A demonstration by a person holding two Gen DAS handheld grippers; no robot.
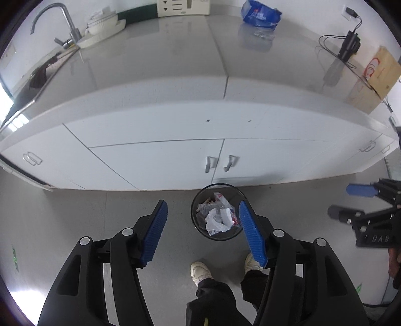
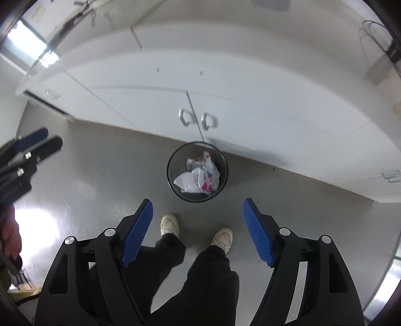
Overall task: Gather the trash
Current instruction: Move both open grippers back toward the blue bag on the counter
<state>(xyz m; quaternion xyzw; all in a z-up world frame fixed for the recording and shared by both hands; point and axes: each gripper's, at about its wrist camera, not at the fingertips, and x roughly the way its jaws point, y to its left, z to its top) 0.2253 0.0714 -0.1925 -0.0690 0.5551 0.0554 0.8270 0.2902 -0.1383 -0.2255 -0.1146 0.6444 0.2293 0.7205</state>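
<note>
Black tool (image 1: 203, 233) arms with ribbed blue pads (image 1: 252, 234), silver screws, black trousers (image 2: 210, 280), white sneakers (image 2: 170, 224)

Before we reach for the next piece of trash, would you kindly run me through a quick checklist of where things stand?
1. Left claw empty, jaws apart: ok.
2. Right claw empty, jaws apart: ok.
3. Trash bin upright on the floor before the cabinet doors: ok.
4. Wrappers sit inside the bin, none seen on the floor around it: ok.
5. Blue bag on the counter, not collected: not ok.
6. Bin has room for it: cannot tell.
</note>
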